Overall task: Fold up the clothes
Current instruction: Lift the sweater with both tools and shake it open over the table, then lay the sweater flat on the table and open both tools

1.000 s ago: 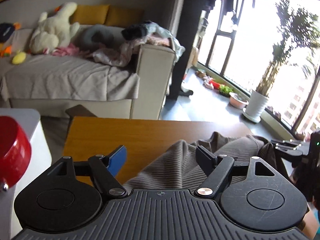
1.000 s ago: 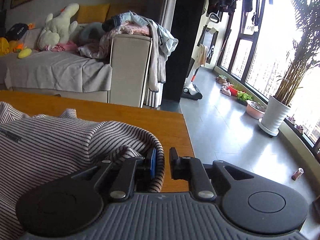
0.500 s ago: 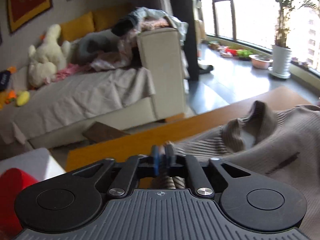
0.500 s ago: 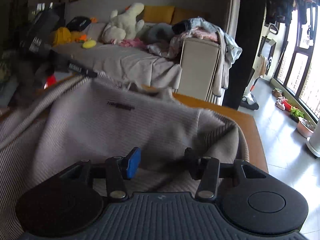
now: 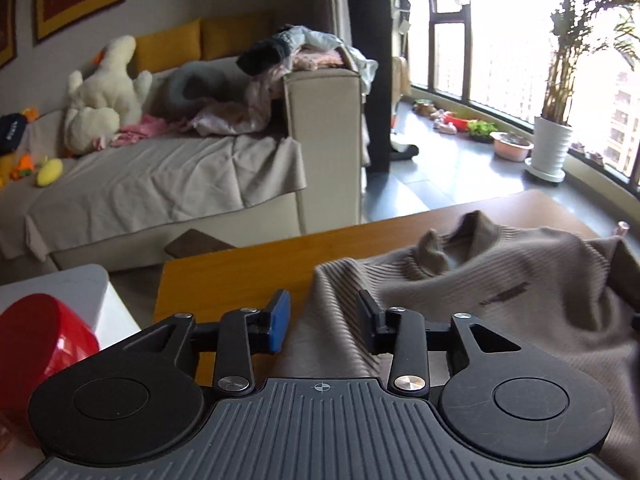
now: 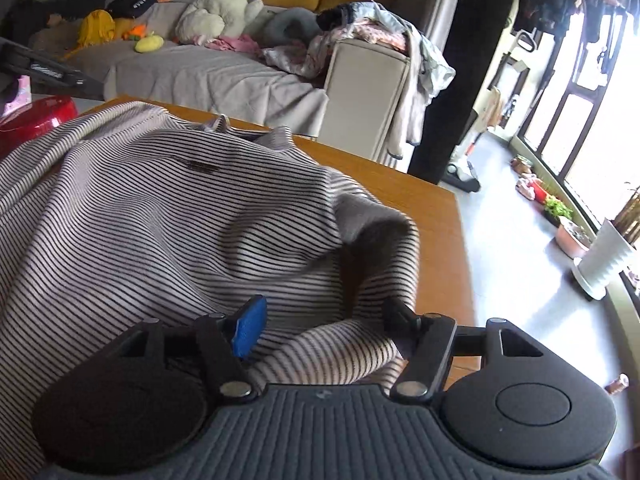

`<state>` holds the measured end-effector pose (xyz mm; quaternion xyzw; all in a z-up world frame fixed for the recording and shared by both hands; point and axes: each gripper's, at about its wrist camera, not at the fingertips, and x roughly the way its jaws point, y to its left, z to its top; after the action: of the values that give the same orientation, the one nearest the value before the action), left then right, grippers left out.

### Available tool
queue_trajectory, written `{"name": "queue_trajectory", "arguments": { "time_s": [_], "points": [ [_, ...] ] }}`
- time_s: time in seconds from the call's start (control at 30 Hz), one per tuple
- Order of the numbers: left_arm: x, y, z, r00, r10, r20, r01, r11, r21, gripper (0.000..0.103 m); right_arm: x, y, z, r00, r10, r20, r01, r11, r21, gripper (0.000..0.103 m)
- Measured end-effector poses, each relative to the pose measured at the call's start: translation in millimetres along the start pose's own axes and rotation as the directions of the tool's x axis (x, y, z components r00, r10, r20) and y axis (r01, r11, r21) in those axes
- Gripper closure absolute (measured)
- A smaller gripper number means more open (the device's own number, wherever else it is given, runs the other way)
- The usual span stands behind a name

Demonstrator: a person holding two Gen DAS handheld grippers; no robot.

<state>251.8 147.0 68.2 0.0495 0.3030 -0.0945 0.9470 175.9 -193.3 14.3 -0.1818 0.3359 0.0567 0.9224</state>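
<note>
With both grippers gaping and holding nothing, lay crumpled: striped sweater (image 6: 168, 216) under right gripper (image 6: 320, 322), rightward of left gripper (image 5: 323, 320).

Bare table (image 5: 240, 276) ahead-left of the open left gripper (image 5: 322, 322); free passage there up to the far edge. To its right, rumpled sweater (image 5: 500, 280) heaped over the wood, blocking low travel. Red bowl (image 5: 44, 336) close on the left flank. Around the open right gripper (image 6: 320, 320), sweater folds bunched between and ahead; clear table strip (image 6: 436, 232) only along the right edge.
</note>
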Motion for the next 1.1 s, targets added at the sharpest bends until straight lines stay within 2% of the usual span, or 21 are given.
{"name": "queue_trajectory", "arguments": {
  "time_s": [0.07,0.1,0.13,0.2,0.23,0.33,0.43,0.53,0.57,0.6,0.63,0.7,0.77,0.83,0.9,0.93,1.0,1.07,1.1],
  "points": [
    [-20,-14,-13,0.998,-0.062,-0.004,0.062,0.998,0.006,0.041,-7,-4,-10,0.986,-0.166,-0.012,0.164,0.984,-0.067,0.037],
    [-30,-23,-22,0.997,-0.08,-0.007,0.08,0.997,0.023,0.038,-15,-6,-17,0.978,-0.206,-0.004,0.205,0.975,-0.085,0.037],
    [-40,-33,-32,0.996,-0.089,-0.012,0.089,0.995,0.049,0.031,-25,-9,-22,0.982,-0.187,0.002,0.187,0.98,-0.066,0.038],
    [-57,-50,-50,0.996,-0.089,-0.023,0.091,0.99,0.107,0.024,-59,-13,-33,0.999,0.0,0.045,0.001,1.0,-0.004,0.038],
    [-65,-59,-59,0.996,-0.086,-0.027,0.088,0.987,0.135,0.021,-76,-10,-40,0.994,0.085,0.069,-0.084,0.996,-0.009,0.038],
    [-90,-76,-85,0.994,-0.104,-0.037,0.109,0.977,0.18,0.012,-111,23,-65,0.979,0.192,0.073,-0.176,0.967,-0.183,0.039],
    [-112,-90,-108,0.99,-0.134,-0.045,0.14,0.972,0.19,0.008,-123,47,-92,0.973,0.229,0.023,-0.212,0.932,-0.293,0.041],
    [-130,-102,-129,0.984,-0.174,-0.04,0.179,0.966,0.186,0.008,-119,57,-111,0.984,0.167,0.065,-0.14,0.942,-0.306,0.042],
    [-136,-106,-136,0.98,-0.193,-0.036,0.197,0.962,0.189,0.007,-116,59,-112,0.985,0.149,0.089,-0.117,0.95,-0.29,0.045],
    [-139,-110,-141,0.977,-0.21,-0.037,0.213,0.958,0.193,0.007,-112,59,-108,0.985,0.137,0.107,-0.106,0.961,-0.254,0.058],
    [-142,-115,-146,0.973,-0.226,-0.038,0.229,0.953,0.197,0.007,-109,59,-103,0.985,0.126,0.121,-0.098,0.972,-0.214,0.098],
    [-145,-126,-151,0.969,-0.244,-0.049,0.249,0.946,0.207,0.007,-115,50,-83,0.974,0.104,0.204,-0.079,0.989,-0.125,0.099],
    [-147,-136,-156,0.966,-0.254,-0.052,0.259,0.934,0.246,0.005,-132,33,-59,0.953,0.105,0.284,-0.093,0.994,-0.057,0.099],
    [-144,-141,-159,0.979,-0.201,-0.039,0.203,0.933,0.298,0.005,-149,19,-41,0.933,0.098,0.347,-0.098,0.995,-0.017,0.099],
    [-135,-137,-156,0.997,-0.078,0.007,0.072,0.944,0.322,0.005,-157,14,-32,0.927,0.078,0.367,-0.071,0.997,-0.033,0.099],
    [-129,-129,-152,1.0,-0.008,0.028,-0.001,0.952,0.305,0.005,-158,13,-32,0.929,0.067,0.363,-0.054,0.997,-0.046,0.099],
    [-118,-107,-143,0.994,0.099,0.037,-0.105,0.964,0.243,0.005,-152,14,-39,0.942,0.052,0.332,-0.034,0.998,-0.06,0.099],
    [-106,-80,-134,0.981,0.191,0.024,-0.193,0.966,0.172,0.004,-142,16,-54,0.954,0.045,0.297,-0.033,0.998,-0.045,0.098],
    [-104,-71,-132,0.982,0.187,0.011,-0.186,0.972,0.144,0.004,-138,18,-62,0.959,0.042,0.279,-0.033,0.999,-0.035,0.096]
  ]
}}
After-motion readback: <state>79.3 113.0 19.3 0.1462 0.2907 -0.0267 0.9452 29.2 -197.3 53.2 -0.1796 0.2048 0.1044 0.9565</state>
